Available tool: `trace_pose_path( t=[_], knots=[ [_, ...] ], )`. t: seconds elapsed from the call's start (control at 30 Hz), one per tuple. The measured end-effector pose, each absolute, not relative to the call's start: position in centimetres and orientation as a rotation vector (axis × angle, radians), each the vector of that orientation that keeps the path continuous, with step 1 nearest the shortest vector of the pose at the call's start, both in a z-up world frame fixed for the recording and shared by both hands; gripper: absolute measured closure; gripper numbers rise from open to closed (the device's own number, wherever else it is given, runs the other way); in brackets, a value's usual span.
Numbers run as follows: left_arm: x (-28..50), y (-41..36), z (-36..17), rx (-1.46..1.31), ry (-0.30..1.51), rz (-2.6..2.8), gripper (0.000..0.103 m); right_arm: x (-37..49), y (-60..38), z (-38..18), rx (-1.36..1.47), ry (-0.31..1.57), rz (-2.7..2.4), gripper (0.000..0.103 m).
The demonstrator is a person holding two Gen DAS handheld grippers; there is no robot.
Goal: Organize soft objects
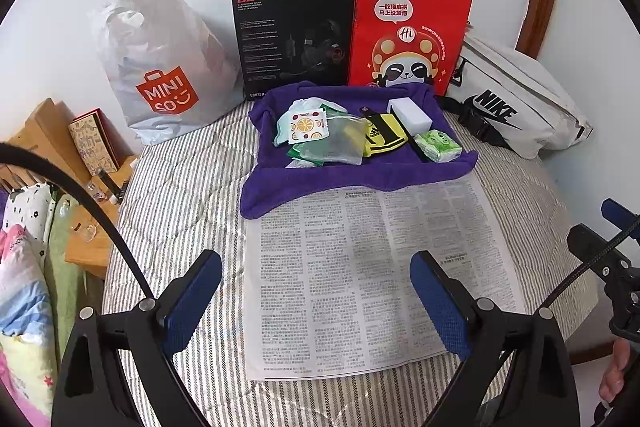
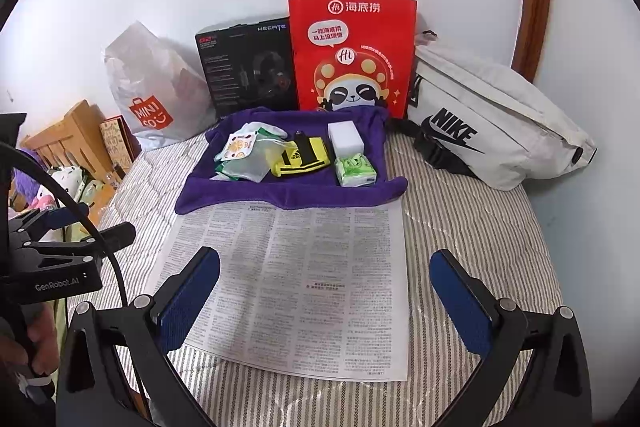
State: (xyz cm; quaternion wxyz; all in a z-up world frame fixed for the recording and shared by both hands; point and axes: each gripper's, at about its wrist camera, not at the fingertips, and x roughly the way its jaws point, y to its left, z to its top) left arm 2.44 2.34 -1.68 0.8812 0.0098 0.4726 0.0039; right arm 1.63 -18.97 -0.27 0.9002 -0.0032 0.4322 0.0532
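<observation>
Readable print sits mostly along the wall in front of you.

You can read "MINISO" in white on the orange logo of the grey plastic bag (image 1: 160,67); "HECATE" and "G2" on the top edge of the black headset box (image 1: 294,35), with "EDIFIER" at its lower left corner; "海底捞" and the "Hi" roundel on the red paper bag (image 1: 408,31); "NIKE" with the swoosh on the white waist bag (image 1: 516,99); and "GenRobot.AI" on the left gripper (image 2: 60,283) body. The newspaper (image 1: 360,275) print is too small for you to read.
</observation>
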Motion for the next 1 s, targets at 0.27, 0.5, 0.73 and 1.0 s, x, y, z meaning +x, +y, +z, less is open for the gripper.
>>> trace_pose_path(
  t=[0.27,0.5,0.73,1.0],
  knots=[
    [2.21,2.32,-1.4,0.022,0.983,0.005,0.008,1.49,-19.11,0.04,0.002,0.887,0.1,0.0],
    [2.19,2.15,-1.46,0.026,0.988,0.0,0.008,1.52,-19.2,0.11,0.006,0.891,0.099,0.0],
    [2.17,2.0,-1.46,0.033,0.992,0.0,0.008,1.29,-19.3,0.28,0.003,0.887,0.094,0.0],
    [2.34,2.06,-1.53,0.036,0.997,-0.001,0.008,1.25,-19.37,0.29,0.008,0.886,0.092,0.0]
  ],
)
